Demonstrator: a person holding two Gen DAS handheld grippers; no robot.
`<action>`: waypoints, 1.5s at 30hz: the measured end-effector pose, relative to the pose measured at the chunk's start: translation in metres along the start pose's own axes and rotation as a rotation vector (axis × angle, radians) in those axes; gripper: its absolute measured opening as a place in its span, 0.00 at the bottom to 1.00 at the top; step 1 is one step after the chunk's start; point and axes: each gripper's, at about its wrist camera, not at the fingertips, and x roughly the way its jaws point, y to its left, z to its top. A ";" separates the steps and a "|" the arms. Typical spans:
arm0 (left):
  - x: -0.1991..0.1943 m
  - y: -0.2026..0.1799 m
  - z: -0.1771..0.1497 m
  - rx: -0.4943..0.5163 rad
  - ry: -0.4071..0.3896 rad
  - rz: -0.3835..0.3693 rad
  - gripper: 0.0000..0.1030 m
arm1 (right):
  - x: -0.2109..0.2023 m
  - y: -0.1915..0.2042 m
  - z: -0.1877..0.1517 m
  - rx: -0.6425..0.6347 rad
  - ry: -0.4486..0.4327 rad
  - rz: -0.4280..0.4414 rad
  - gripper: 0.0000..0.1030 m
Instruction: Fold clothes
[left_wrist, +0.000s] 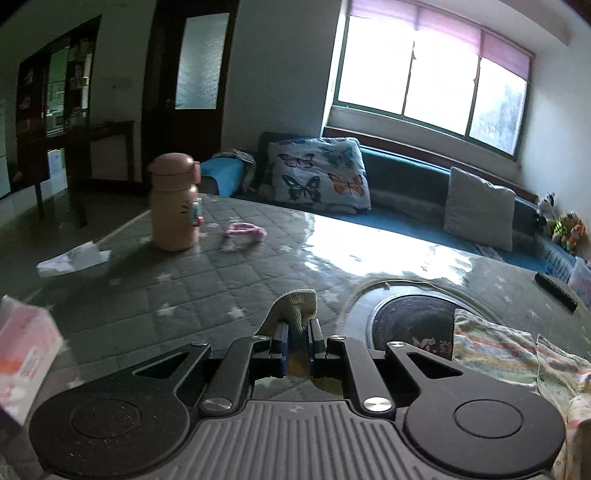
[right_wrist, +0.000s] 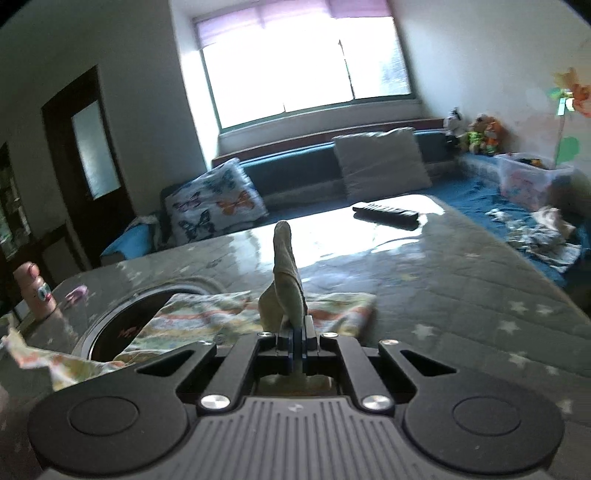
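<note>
My left gripper is shut on a ribbed beige cuff of a garment, which sticks up between the fingers above the quilted table cover. My right gripper is shut on another beige ribbed edge that stands up in front of it. A pastel striped patterned garment lies spread on the table just beyond the right gripper, partly over a round dark inset. The same garment shows at the right of the left wrist view.
A pink bottle, a pink hair tie and a crumpled tissue sit at the table's far left. A tissue pack is near left. A black remote lies at the far edge. A sofa with cushions is behind.
</note>
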 end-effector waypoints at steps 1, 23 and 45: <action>-0.004 0.003 -0.002 -0.003 -0.001 0.000 0.10 | -0.005 -0.004 -0.001 0.007 -0.006 -0.013 0.03; -0.041 0.091 -0.059 -0.100 0.049 0.147 0.10 | -0.035 -0.083 -0.055 0.137 0.062 -0.277 0.04; -0.044 0.098 -0.071 -0.074 0.101 0.217 0.49 | -0.030 -0.085 -0.056 0.069 0.099 -0.344 0.40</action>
